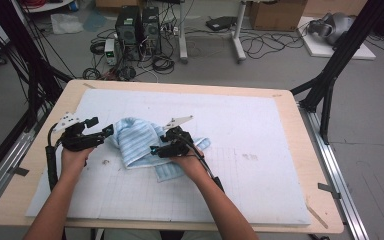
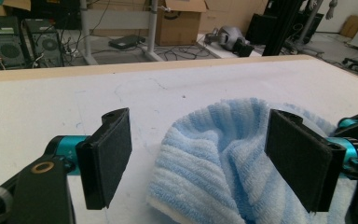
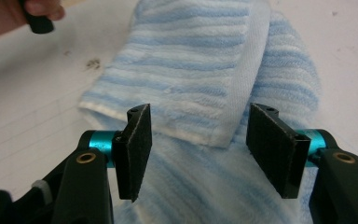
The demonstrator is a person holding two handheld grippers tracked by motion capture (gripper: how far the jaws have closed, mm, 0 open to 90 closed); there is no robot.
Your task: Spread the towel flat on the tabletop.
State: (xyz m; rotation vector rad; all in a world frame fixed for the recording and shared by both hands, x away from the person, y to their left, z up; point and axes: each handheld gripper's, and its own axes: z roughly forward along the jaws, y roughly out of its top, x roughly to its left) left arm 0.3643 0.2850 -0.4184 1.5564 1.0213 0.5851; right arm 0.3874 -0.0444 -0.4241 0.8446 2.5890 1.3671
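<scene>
My wooden table (image 1: 300, 150) takes up the middle of the high view, its top covered by a big white foam mat (image 1: 250, 150) ruled with faint grid lines. On the mat, left of centre in the frame, lies the light blue and white striped terry towel (image 1: 137, 142), bunched and partly folded, with one corner poking out to the right under my right hand.

My left gripper (image 1: 107, 132) sits at the towel's left edge. In the left gripper view its black padded jaws stand wide apart, and the towel (image 2: 214, 172) rises as a soft hump in the lower middle of the frame, closer to the right-hand pad, with neither pad pressing on it.

My right gripper (image 1: 155, 149) hovers over the towel's lower middle. In the right gripper view its jaws are parted, with a folded flap of the towel (image 3: 200, 79) lying beyond and beneath the gap, and nothing is clamped.

A small dark smudge (image 1: 105, 162) marks the mat just right of my left hand.
</scene>
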